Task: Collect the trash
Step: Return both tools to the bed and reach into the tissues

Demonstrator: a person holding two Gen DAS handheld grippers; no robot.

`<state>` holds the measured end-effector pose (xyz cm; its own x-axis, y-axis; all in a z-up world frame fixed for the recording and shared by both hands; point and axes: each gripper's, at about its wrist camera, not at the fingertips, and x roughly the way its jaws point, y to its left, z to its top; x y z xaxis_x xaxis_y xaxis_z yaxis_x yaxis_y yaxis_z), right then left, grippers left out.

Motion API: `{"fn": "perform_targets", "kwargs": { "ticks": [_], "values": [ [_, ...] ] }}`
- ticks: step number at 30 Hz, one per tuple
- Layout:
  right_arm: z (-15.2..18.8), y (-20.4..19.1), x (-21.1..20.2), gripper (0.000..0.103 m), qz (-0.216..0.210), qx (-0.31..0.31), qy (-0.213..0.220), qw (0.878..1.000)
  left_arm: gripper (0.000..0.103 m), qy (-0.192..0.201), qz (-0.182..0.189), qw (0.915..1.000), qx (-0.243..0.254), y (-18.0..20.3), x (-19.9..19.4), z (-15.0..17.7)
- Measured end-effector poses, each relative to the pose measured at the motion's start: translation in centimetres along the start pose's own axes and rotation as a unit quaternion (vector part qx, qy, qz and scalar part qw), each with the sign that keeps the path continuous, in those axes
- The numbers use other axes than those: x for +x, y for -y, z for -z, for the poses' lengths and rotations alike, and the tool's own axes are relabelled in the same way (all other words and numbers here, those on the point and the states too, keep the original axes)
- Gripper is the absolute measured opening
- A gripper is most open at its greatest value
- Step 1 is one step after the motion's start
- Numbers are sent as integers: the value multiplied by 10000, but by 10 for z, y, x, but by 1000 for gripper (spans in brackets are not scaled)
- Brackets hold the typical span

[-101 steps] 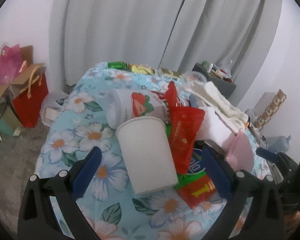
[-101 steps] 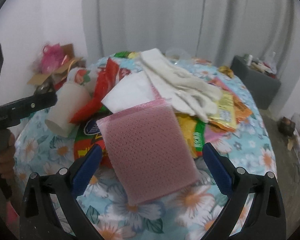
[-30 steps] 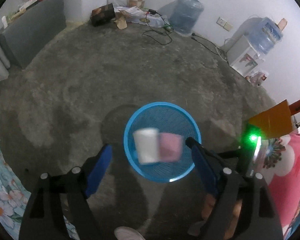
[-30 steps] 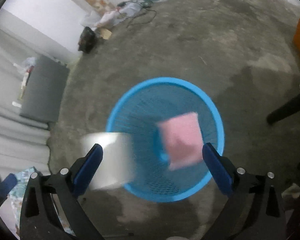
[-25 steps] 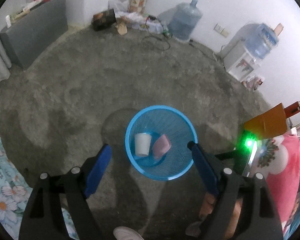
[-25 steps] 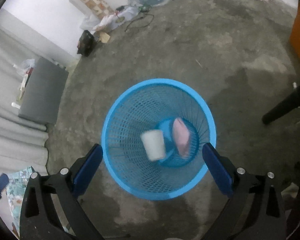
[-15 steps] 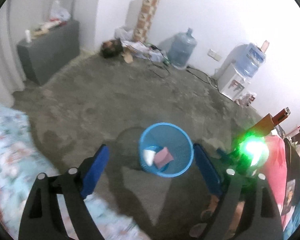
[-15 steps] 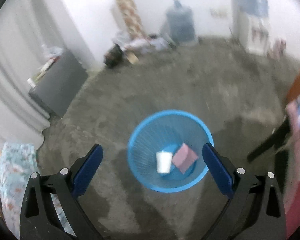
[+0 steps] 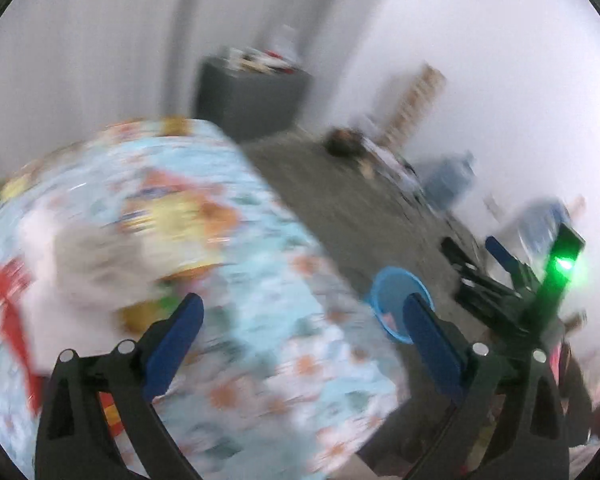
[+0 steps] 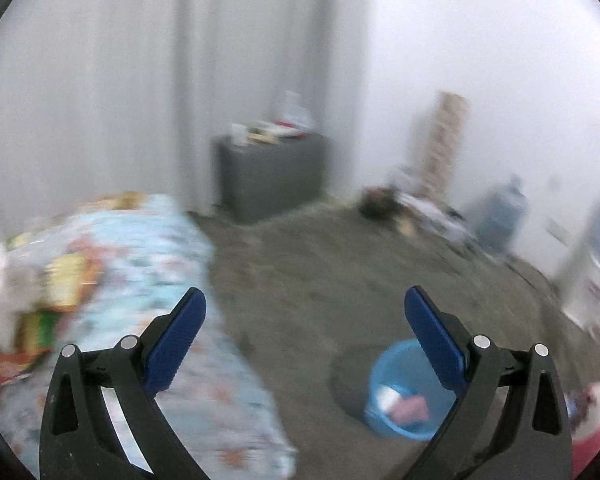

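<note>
Now both hand-held grippers empty, left hand-held gripper [image 9: 302,310] opening, right hand-held gripper [image 10: 305,305] wide.

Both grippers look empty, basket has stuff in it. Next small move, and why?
Probably carry the left gripper over the floral table toward the blurred wrapper pile. Its jaws are opening with nothing between them, the right gripper is empty too, and the blue basket already holds a white and a pink item.

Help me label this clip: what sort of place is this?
Probably a lived-in room of a home: a table under a floral cloth strewn with wrappers, long grey curtains, a water jug on the bare floor, and a blue trash basket.
</note>
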<state>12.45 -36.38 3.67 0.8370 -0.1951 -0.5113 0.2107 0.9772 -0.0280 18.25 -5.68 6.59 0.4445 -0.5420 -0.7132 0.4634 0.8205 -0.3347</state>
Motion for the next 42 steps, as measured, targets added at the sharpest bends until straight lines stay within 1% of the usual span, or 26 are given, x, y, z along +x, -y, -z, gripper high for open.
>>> {"fn": "perform_targets", "kwargs": {
  "ticks": [1,2,3,5,6,7,8,10,12,14,16,18,20,21,22,24,26,27,30,32,34,36,37,39,40,42],
  "values": [
    [-5,-8,-1,95,-287,-35,0,9996,98,96,-75,9999,-109,-13,-11,6],
    [-10,-16,-1,95,-818,-60,-24,9966,98,217,-182,9993,-237,-30,-22,12],
    [-13,-22,-1,95,-1102,-60,-41,9939,98,327,-270,9985,-347,-43,-31,16],
    [-21,-37,5,95,-1466,-136,-67,9891,98,666,-463,9945,-659,-78,-55,31],
    [-23,-46,6,95,-1562,-196,-102,9875,98,858,-518,9913,-847,-96,-67,40],
    [-26,-53,10,95,-1699,-214,-189,9850,98,951,-532,9895,-953,-104,-74,46],
    [-28,-58,15,95,-1847,-171,-298,9822,98,1070,-574,9865,-1100,-118,-82,53],
    [-28,-66,28,95,-2302,26,-653,9709,98,1304,-686,9802,-1319,-141,-94,62],
    [-31,-76,40,95,-2698,180,-997,9576,98,1509,-613,9758,-1459,-159,-104,67],
    [-38,-90,46,95,-2970,228,-1209,9469,98,1671,-445,9724,-1565,-170,-111,68],
    [-41,-100,47,94,-3015,212,-1244,9451,97,1801,-314,9701,-1599,-175,-115,65],
    [-49,-123,43,91,-3090,118,-1262,9426,97,1889,-344,9691,-1548,-180,-115,62],
    [-54,-139,44,90,-3308,-59,-1279,9350,97,1878,-450,9733,-1242,-176,-110,58],
    [-55,-148,47,89,-3411,-130,-1306,9308,97,1819,-488,9770,-995,-168,-104,57],
    [-57,-162,52,88,-3558,-249,-1376,9240,97,1781,-493,9792,-837,-166,-100,60],
    [-60,-184,60,83,-3688,-507,-1529,9155,97,1669,-488,9831,-565,-156,-89,62],
    [-60,-207,70,81,-3770,-758,-1634,9085,95,1606,-513,9849,-379,-148,-75,66],
    [-61,-219,74,80,-3820,-919,-1694,9039,91,1591,-468,9855,-356,-145,-68,69],
    [-60,-241,78,77,-3876,-1256,-1771,8959,86,1475,-309,9874,-474,-147,-53,73],
    [-59,-260,81,75,-3896,-1509,-1790,8907,82,1456,-358,9872,-544,-151,-48,73],
    [-57,-275,83,71,-3806,-1757,-1796,8900,75,1408,-578,9865,-595,-157,-42,71],
    [-52,-285,85,63,-3742,-1956,-1813,8882,67,1362,-656,9868,-580,-160,-38,68],
    [-51,-287,86,61,-3716,-2008,-1844,8875,66,1336,-628,9873,-594,-161,-35,67],
    [-47,-293,90,52,-3612,-2143,-1944,8865,58,1286,-646,9876,-622,-163,-32,65],
    [-44,-295,92,49,-3543,-2208,-1989,8867,57,1283,-701,9872,-634,-164,-32,64],
    [-40,-296,94,38,-3495,-2249,-2058,8859,54,1335,-703,9858,-735,-167,-34,65]
  ]
}}
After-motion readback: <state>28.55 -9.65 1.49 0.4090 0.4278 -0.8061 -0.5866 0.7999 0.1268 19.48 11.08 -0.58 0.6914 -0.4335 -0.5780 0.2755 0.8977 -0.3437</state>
